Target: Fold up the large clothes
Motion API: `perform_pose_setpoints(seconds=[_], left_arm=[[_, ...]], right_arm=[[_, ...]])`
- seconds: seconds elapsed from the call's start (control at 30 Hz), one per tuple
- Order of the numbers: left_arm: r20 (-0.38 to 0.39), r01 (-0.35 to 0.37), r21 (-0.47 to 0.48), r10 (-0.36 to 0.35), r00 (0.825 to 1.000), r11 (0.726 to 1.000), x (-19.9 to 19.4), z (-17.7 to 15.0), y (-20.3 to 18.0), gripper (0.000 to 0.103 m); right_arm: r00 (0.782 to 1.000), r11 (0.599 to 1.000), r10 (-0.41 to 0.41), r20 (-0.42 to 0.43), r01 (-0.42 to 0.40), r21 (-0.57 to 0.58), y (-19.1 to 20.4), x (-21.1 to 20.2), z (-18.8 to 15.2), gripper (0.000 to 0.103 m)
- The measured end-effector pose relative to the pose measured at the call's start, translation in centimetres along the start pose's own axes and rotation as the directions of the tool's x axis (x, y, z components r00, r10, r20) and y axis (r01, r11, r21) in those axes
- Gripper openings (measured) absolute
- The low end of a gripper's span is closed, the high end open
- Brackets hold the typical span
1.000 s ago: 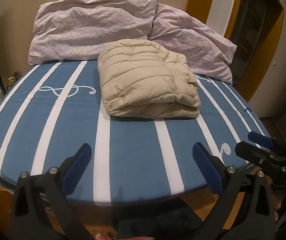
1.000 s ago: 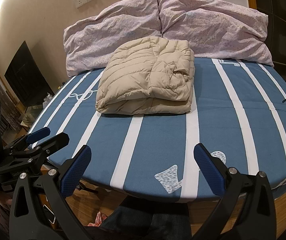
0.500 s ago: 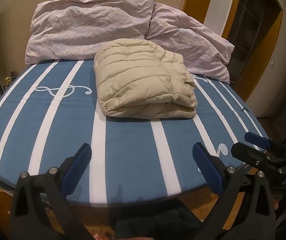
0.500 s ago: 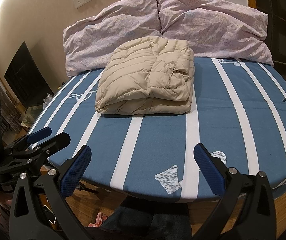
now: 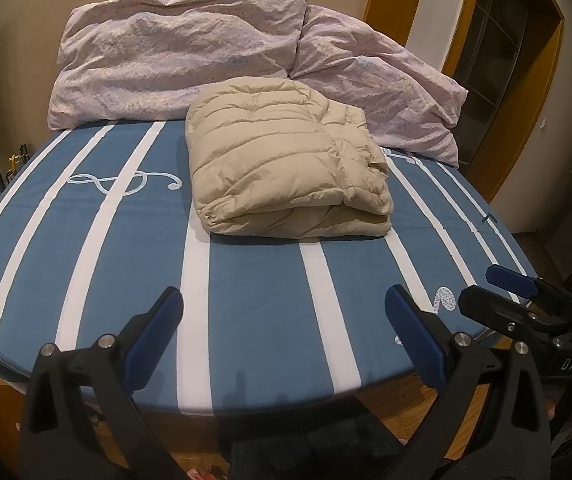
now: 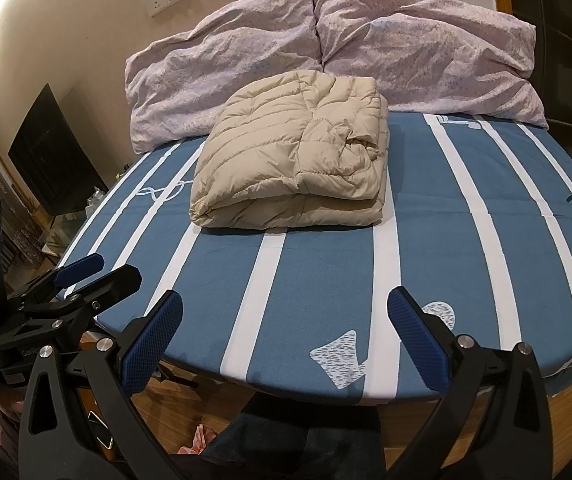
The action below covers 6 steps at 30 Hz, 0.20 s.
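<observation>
A beige puffer jacket [image 5: 286, 160] lies folded into a thick rectangle in the middle of the blue and white striped bed [image 5: 246, 292]; it also shows in the right wrist view [image 6: 298, 152]. My left gripper [image 5: 284, 336] is open and empty, held over the bed's near edge, well short of the jacket. My right gripper [image 6: 286, 336] is also open and empty at the near edge. Each gripper shows in the other's view: the right one [image 5: 526, 304] at the right, the left one [image 6: 82, 280] at the left.
Two crumpled lilac pillows [image 5: 182, 56] [image 5: 378, 80] lean on the wall behind the jacket. A dark bedside unit [image 6: 50, 152] stands left of the bed. A wooden door frame [image 5: 526, 80] is at the right. The bed's wooden base [image 6: 566, 420] runs below the near edge.
The left wrist view has shifted slightly, so the jacket sits a little further left in the frame. The right gripper has hardly moved. Both stay open and empty.
</observation>
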<state>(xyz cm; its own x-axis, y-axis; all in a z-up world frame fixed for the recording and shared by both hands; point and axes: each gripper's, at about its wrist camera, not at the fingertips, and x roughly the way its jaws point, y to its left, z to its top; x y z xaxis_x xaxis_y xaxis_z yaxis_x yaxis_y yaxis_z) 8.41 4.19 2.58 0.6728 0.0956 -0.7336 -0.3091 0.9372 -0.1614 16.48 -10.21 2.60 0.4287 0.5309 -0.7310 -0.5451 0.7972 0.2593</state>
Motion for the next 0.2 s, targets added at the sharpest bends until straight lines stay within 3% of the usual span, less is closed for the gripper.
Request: perform_pose_setpoints(seconds=[0.2], left_arm=[[-0.005, 0.001, -0.006, -0.001, 1.0, 1.0, 0.17, 0.18, 0.09, 0.1]], right_arm=[[1.0, 1.0, 0.0, 0.0, 0.0, 0.002, 0.03, 0.02, 0.02, 0.102]])
